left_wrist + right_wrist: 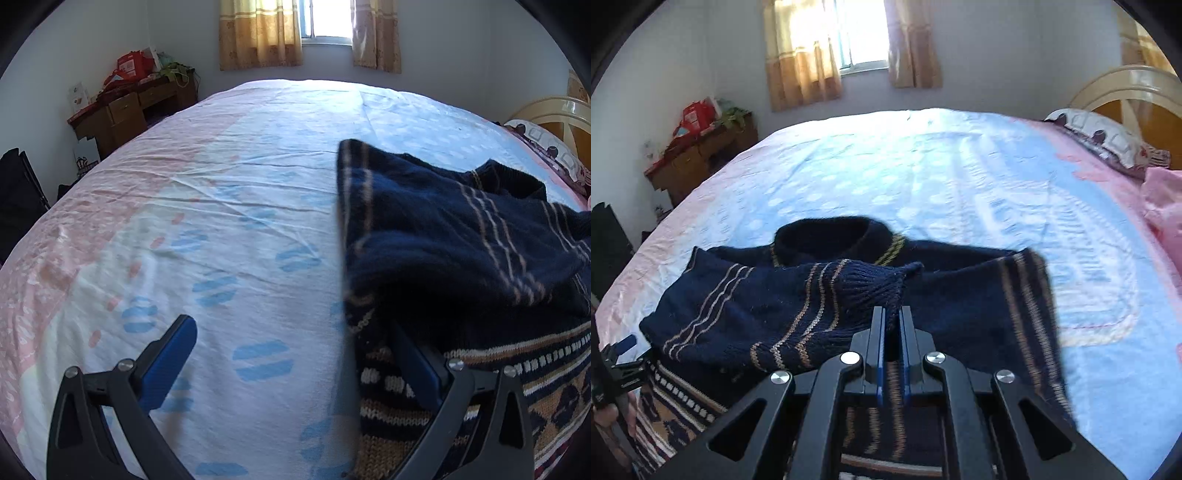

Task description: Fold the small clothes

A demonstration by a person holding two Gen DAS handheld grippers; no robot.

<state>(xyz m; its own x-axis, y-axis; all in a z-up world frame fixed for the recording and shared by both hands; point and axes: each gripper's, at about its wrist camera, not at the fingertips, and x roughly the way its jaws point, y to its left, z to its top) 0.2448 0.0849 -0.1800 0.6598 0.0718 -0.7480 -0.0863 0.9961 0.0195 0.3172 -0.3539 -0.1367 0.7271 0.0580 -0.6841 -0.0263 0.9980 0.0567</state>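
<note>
we have one garment to fold, a navy knitted sweater with tan stripes and a patterned hem, lying on the bed sheet straight ahead of and beneath the right gripper and off to the right-hand finger of the left gripper. our right gripper is pressed together, its two blue pads nipping the ribbed cuff of a sleeve that is drawn across the chest of the sweater. our left gripper is spread to its widest over the sheet, holding nothing; its right finger sits at the sweater's patterned hem edge, though we cannot tell whether it touches the knit. we judge the sweater soft, thick and fairly light, floppy with no stiffness of its own, so it will sag and drag wherever it is not held, and the loose knit could stretch or snag if pulled by a single point. the ribbed bands look like the firmest places to take hold: the cuff we already have, then the hem corner just by the left gripper. the wool should not slip between the pads. counted: one sweater, two grippers, one pillow far ahead to the right, one pink cloth beside it, one window with two curtains.
</note>
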